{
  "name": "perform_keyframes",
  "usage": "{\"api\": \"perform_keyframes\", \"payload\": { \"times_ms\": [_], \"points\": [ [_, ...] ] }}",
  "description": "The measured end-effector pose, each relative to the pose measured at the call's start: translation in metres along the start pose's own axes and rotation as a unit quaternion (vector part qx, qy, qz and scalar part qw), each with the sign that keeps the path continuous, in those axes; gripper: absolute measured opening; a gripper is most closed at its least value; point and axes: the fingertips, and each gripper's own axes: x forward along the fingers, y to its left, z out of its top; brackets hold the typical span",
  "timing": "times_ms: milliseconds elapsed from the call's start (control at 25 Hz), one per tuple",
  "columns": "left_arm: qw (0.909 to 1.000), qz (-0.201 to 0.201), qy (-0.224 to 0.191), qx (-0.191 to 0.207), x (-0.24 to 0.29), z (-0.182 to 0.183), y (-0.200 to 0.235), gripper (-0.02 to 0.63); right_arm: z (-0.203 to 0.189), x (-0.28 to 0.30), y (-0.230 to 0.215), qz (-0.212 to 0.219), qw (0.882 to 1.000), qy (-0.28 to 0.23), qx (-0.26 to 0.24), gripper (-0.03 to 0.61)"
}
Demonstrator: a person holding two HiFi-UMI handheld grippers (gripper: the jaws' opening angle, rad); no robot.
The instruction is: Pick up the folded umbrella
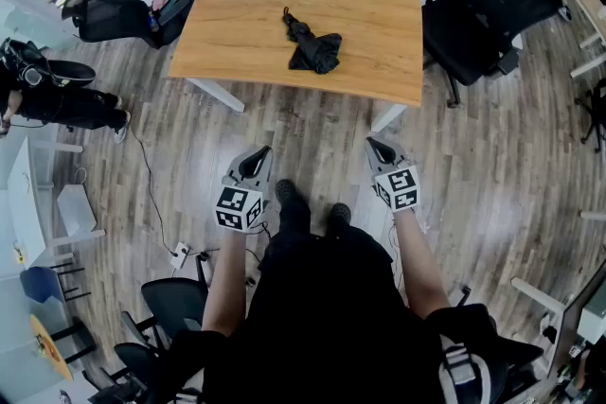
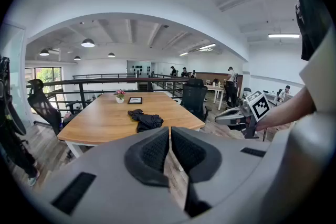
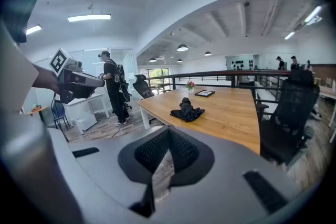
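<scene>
Both jaws closed, empty, short of table (image 1: 237, 52). Folded umbrella (image 1: 310, 43) mid-tabletop: step closer, open right gripper (image 1: 380, 150), grasp bundle's middle.

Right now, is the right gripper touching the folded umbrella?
Apart. The head view shows the right gripper over the floor, short of the table, while the folded umbrella lies on it, well in from the near edge.

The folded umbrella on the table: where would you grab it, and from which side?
The folded umbrella lies flat on the table. Probably pinch its slim far end from above, across its length; the near end is loose, bunched fabric.
</scene>
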Motion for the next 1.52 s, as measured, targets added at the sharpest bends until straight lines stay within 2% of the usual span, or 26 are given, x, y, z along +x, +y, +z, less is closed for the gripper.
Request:
{"api": "perform_keyframes", "payload": {
  "times_ms": [520, 840, 1000, 1520],
  "points": [
    [0.9995, 0.021, -0.022, -0.013, -0.035, -0.006, -0.011, 0.028, 0.004, -0.015, 0.03, 0.024, 1.0, -0.01, -0.013, 0.008],
    [0.999, 0.013, -0.041, -0.015, -0.03, 0.008, -0.013, 0.029, 0.058, -0.011, 0.045, 0.043, 0.996, -0.036, -0.069, 0.008],
    [0.9989, 0.001, -0.046, -0.007, -0.027, 0.015, -0.021, 0.029, 0.074, -0.012, 0.053, 0.059, 0.994, -0.048, -0.078, 0.008],
    [0.9991, -0.013, -0.04, 0.008, -0.036, 0.012, -0.03, 0.029, 0.064, -0.018, 0.058, 0.042, 0.996, -0.035, -0.073, 0.008]
  ]
}}
